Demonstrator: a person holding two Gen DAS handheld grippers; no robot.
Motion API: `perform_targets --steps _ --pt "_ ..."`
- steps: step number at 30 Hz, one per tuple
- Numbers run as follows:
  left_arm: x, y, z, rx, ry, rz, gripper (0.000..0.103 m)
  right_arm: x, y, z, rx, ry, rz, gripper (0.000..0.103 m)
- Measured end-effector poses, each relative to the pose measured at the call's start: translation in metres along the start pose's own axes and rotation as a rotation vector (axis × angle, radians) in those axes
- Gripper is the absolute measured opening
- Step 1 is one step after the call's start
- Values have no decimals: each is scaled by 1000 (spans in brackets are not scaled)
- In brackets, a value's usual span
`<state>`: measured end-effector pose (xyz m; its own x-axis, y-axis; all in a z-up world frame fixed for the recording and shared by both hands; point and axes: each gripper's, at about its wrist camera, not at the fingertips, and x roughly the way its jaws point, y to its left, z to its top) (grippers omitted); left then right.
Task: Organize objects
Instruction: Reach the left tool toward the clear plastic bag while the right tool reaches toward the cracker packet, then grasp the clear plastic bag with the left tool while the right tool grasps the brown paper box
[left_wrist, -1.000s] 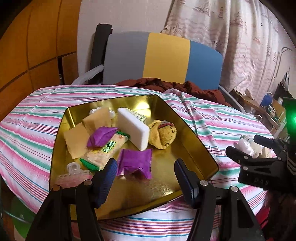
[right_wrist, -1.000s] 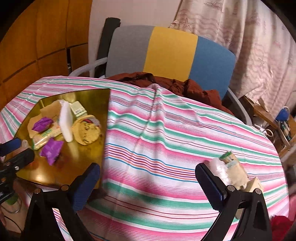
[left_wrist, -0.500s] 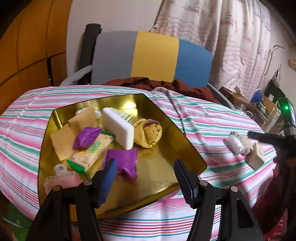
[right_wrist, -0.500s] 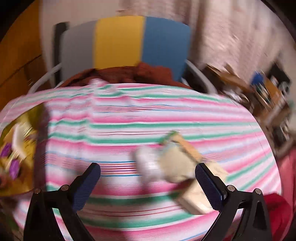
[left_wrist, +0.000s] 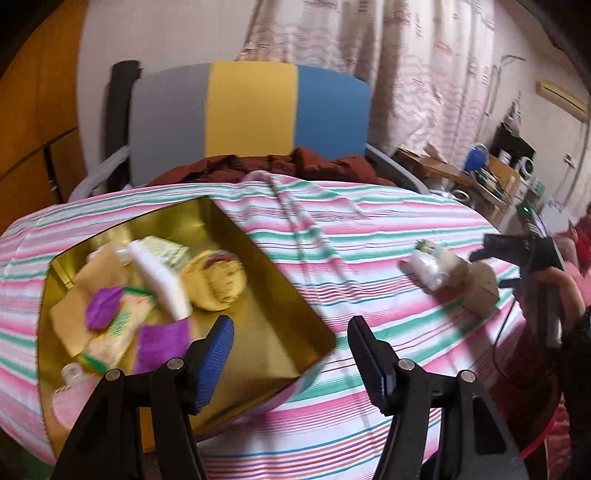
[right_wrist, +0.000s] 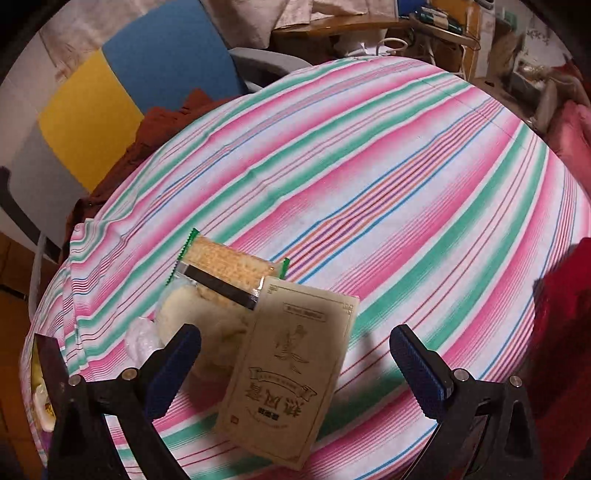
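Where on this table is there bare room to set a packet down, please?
The striped cloth between the gold tin and the tan box is bare. The tin's right half is free; its left half is crowded. Snacks crowd around the box.

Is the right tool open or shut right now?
Open. In its own wrist view the right tool has both blue pads spread wide apart, with the beige packet lying on the striped cloth between them, ungripped.

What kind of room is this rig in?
Probably a lived-in home room, not a lab. A round table under a pink-and-green striped cloth, a grey, yellow and blue padded chair with a rust-brown garment heaped on it, patterned curtains, and a cluttered wooden side desk.
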<state>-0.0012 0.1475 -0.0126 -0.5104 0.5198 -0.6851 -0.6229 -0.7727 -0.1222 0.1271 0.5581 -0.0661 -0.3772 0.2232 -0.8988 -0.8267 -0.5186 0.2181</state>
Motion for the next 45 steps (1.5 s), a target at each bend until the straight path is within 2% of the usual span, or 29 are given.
perform_targets --steps 4,7,9,11,14,23,30,32,40,41,42,44,45 --pt "11 -29 8 61 12 -40 65 6 -4 -1 9 21 -75 103" --pt "22 -50 12 108 27 -68 65 1 -10 1 26 -16 -181 103" --pt "34 -63 16 134 49 -80 65 -2 -12 1 35 -32 -205 103" --pt "42 -71 17 140 69 -94 65 -2 -14 1 48 -26 -193 103" --pt "58 -84 22 138 99 -118 65 -4 -17 0 83 -27 -118 103" --pt "107 -117 35 120 164 -196 64 -11 -33 0 183 -29 -13 103" --pt "143 -140 49 91 200 -249 64 -9 -35 -6 196 -19 19 103" --pt "155 -147 54 81 210 -260 64 3 -34 7 199 -17 24 103" --pt "201 -165 62 69 262 -263 64 4 -37 7 209 -6 27 103" --pt "207 -163 60 63 270 -259 61 7 -37 9 209 -5 29 103" --pt "211 -160 59 49 273 -273 54 7 -38 9 211 -5 31 103" --pt "214 -158 55 70 281 -249 40 8 -39 9 220 -3 35 103" --pt "212 -159 53 103 260 -251 40 9 -39 10 221 -3 37 103"
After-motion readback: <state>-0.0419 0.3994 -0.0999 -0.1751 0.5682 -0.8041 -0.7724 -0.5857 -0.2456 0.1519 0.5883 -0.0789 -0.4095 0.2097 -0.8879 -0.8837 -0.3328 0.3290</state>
